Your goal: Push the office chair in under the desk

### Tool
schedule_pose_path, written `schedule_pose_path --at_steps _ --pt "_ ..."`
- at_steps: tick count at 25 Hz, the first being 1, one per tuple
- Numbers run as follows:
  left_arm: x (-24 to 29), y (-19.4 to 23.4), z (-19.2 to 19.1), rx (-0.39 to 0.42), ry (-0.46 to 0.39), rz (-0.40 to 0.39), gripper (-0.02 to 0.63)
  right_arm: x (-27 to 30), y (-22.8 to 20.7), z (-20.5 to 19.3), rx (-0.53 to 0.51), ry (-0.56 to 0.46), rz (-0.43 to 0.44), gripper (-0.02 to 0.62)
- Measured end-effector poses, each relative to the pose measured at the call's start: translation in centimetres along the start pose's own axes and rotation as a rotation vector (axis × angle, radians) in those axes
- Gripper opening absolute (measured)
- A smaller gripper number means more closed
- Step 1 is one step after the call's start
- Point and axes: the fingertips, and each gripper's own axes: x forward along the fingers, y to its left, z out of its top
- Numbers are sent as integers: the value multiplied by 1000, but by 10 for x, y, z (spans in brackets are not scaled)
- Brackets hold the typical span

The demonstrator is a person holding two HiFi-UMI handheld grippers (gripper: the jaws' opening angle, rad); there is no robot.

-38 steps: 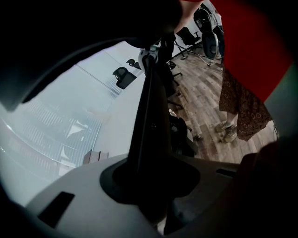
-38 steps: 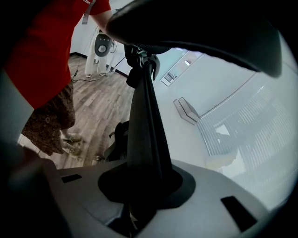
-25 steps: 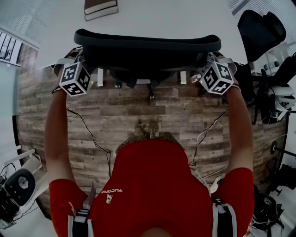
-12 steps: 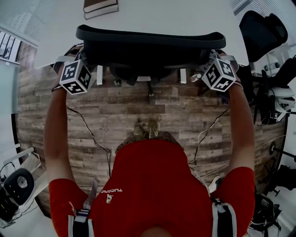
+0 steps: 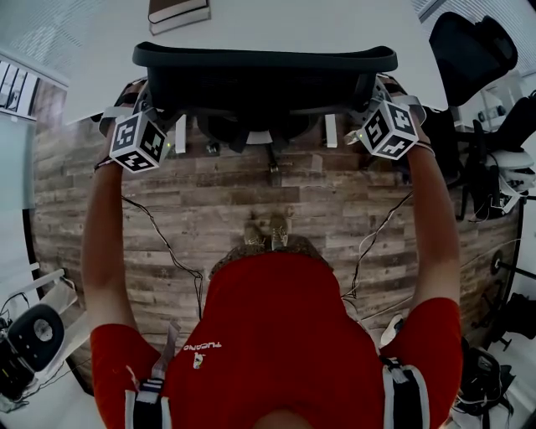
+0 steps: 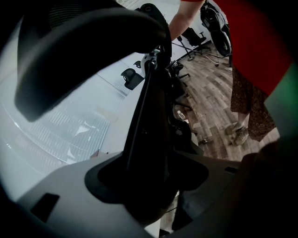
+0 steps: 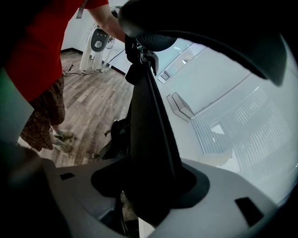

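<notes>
The black office chair [image 5: 265, 80] stands with its seat under the white desk [image 5: 335, 25], and its backrest top runs across the head view. My left gripper [image 5: 157, 113] is at the backrest's left edge, my right gripper [image 5: 367, 109] at its right edge. In the left gripper view the backrest's dark edge [image 6: 148, 116] rises from between the jaws of the left gripper [image 6: 149, 186]. In the right gripper view the same kind of edge [image 7: 148, 121] stands between the jaws of the right gripper [image 7: 149, 186]. Both pairs of jaws are opening, with the edge still between them.
A book [image 5: 178, 14] lies on the desk's far side. More black chairs [image 5: 469, 50] and gear crowd the right side. A white device [image 5: 33, 335] stands at the lower left. Cables [image 5: 167, 251] trail over the wooden floor beside the person's feet [image 5: 266, 233].
The chair's backrest has slid a little farther toward the desk, and both grippers have gone with it.
</notes>
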Motion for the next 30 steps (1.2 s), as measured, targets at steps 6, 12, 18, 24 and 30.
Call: schedule_pose_path --at_steps 6,12,18,24,30 --pt "-24 4 2 0 -18 82 307 -22 -6 6 23 -23 -81 255" --pt "-66 6 6 -47 -67 182 316 -63 -13 13 80 -58 -167 261" --pt "-125 5 22 -259 -211 333 316 -113 -9 32 248 -205 -284 261" --pt "-169 -9 55 -513 -368 433 257 -160 7 66 466 -349 -381 187" --pt "-196 -12 116 -749 -687 496 59 -186 29 134 657 -671 -410 90"
